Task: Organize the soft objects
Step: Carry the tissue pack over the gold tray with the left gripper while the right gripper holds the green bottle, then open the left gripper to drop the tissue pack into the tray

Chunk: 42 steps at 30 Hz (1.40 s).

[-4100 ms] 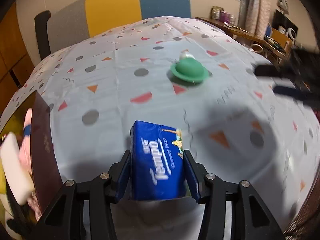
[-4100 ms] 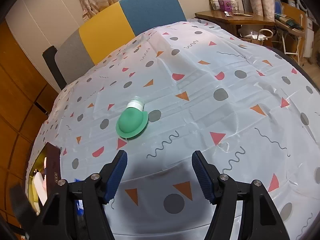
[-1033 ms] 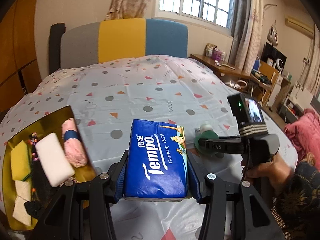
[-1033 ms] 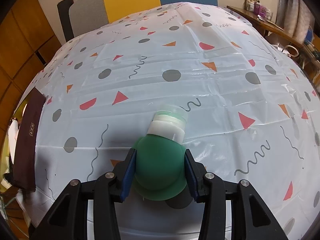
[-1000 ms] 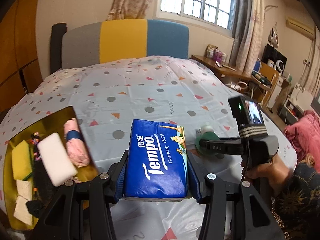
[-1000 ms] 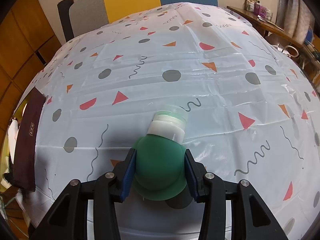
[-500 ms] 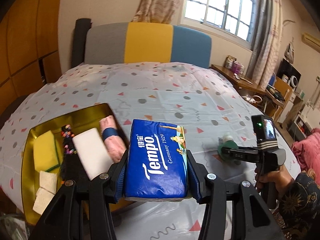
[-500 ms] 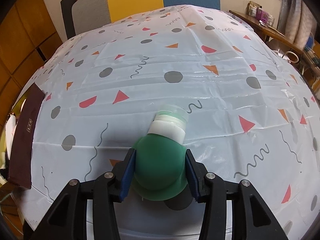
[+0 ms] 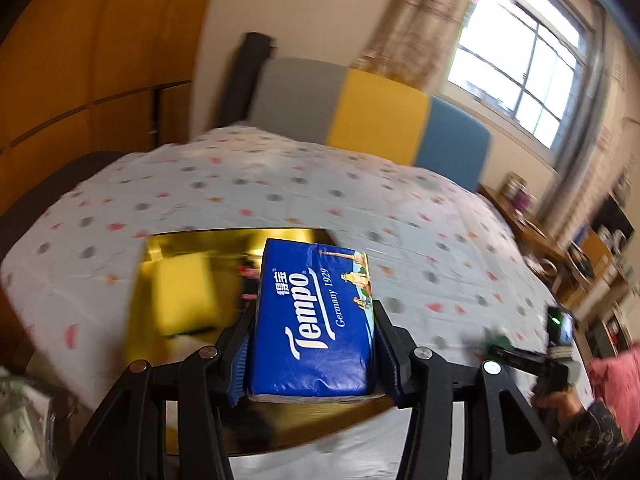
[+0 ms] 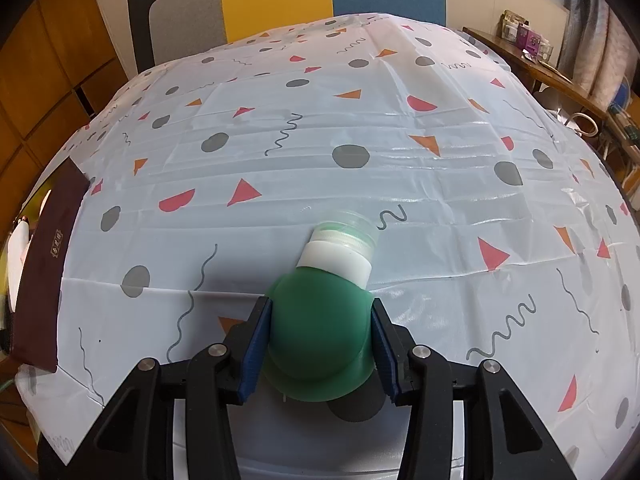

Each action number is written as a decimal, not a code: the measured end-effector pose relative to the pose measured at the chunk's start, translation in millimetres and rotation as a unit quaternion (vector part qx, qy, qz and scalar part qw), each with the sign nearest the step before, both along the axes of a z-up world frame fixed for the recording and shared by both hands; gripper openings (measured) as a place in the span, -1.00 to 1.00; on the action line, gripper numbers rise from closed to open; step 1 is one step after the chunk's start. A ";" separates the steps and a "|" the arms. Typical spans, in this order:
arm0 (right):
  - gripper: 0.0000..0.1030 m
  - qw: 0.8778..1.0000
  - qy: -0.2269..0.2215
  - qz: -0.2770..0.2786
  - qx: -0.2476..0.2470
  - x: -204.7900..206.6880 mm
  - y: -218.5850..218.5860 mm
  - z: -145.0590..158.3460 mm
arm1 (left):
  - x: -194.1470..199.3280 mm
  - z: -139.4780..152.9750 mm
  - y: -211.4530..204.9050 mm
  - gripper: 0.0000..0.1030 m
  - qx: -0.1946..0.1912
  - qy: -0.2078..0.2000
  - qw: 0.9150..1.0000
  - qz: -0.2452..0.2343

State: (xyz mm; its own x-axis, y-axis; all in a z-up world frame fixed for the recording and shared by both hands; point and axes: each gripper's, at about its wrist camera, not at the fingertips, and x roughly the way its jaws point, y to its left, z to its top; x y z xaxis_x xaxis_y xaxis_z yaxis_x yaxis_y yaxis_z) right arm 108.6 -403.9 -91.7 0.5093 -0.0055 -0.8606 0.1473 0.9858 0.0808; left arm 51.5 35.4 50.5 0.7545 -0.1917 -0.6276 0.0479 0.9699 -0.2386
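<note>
My left gripper [image 9: 314, 350] is shut on a blue Tempo tissue pack [image 9: 314, 316] and holds it in the air above a gold tray [image 9: 224, 240]. The tray holds a yellow sponge [image 9: 182, 292] and other blurred items. My right gripper [image 10: 320, 340] is shut on a green squeeze bottle [image 10: 318, 340] with a white cap [image 10: 336, 256], low over the patterned tablecloth [image 10: 360, 128]. The right gripper also shows at the right edge of the left wrist view [image 9: 520, 354].
The tray's dark outer wall [image 10: 44, 264] shows at the left of the right wrist view. A grey, yellow and blue headboard [image 9: 368, 120] stands at the far end. A wooden side table [image 10: 560, 80] with small items stands at the right.
My left gripper has swung left with the tissue pack, so the tray now lies right under it. The right gripper stays shut on the green bottle, nearly still.
</note>
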 end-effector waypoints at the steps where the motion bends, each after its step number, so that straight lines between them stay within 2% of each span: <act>1: -0.07 1.000 0.000 0.000 0.000 0.0 -0.2 -0.1 | 1.0 -2.9 13.2 0.00 -0.004 0.007 1.000 0.014; 6: -0.06 1.000 0.001 0.001 -0.004 0.2 1.3 0.7 | 6.3 -31.0 69.6 0.00 -0.037 0.060 0.994 0.086; 11: -0.05 1.000 0.001 0.003 -0.007 1.1 1.2 0.5 | 21.9 -50.8 68.9 0.00 -0.082 0.087 0.990 0.079; 14: -0.05 1.000 0.000 0.003 -0.008 0.9 1.2 0.5 | 43.3 -64.2 54.2 0.00 -0.074 0.096 0.990 0.072; 17: -0.05 1.000 0.000 0.004 -0.009 0.9 1.2 0.5 | 66.6 -78.7 42.3 0.00 -0.050 0.106 0.991 0.070; 21: -0.05 1.000 0.001 0.005 -0.008 0.8 0.6 0.3 | 87.3 -99.1 37.0 0.02 -0.028 0.136 0.987 0.075; 24: -0.04 1.000 0.001 0.005 -0.009 0.9 0.3 0.4 | 93.2 -110.0 37.4 0.07 -0.025 0.157 0.984 0.076; 30: -0.02 1.000 0.001 0.007 -0.016 1.5 1.0 -0.1 | 80.8 -101.6 33.5 0.40 0.020 0.129 0.989 0.071; 42: -0.03 0.999 -0.001 0.012 -0.036 2.3 6.7 -0.7 | 39.7 -53.7 28.9 0.40 0.062 0.062 0.993 0.083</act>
